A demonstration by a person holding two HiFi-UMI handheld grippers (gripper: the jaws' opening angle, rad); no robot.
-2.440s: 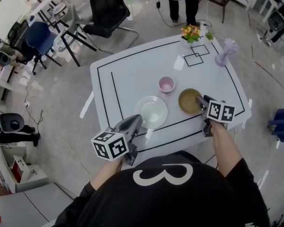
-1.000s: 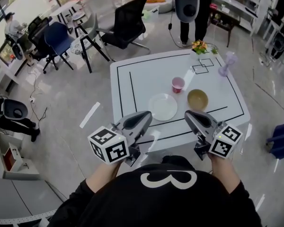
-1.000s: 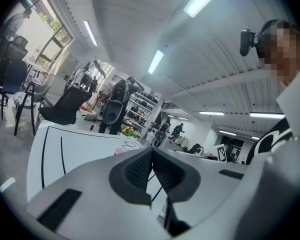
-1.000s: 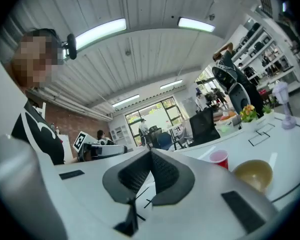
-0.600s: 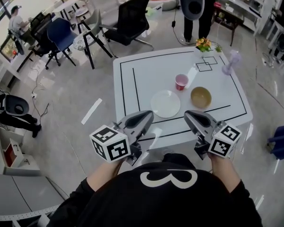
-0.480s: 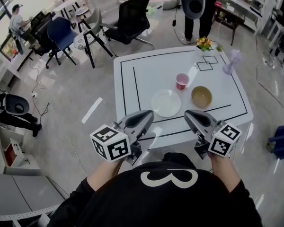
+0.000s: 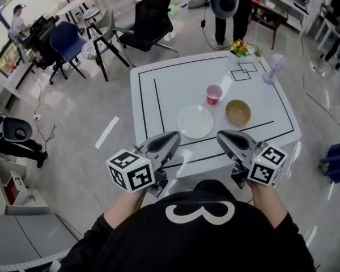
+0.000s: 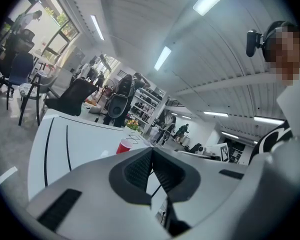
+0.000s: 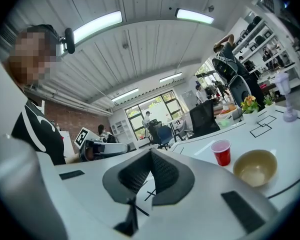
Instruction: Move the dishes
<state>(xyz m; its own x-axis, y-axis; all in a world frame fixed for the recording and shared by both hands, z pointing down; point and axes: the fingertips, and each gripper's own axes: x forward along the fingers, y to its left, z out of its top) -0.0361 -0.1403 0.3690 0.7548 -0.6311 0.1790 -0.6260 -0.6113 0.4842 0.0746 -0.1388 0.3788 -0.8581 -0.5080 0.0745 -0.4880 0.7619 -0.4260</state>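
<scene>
White table (image 7: 170,89) bears a plate (image 7: 195,121), red cup (image 7: 213,94) and empty bowl (image 7: 238,112).

White table (image 7: 170,89) with black lines carries a white plate (image 7: 195,121), red cup (image 7: 213,94), tan bowl (image 7: 238,112), flowers (image 7: 238,48) and a pale purple object (image 7: 270,69).

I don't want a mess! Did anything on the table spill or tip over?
Nothing stands out. The red cup, tan bowl and white plate all sit upright on the table, with no spill visible.
</scene>
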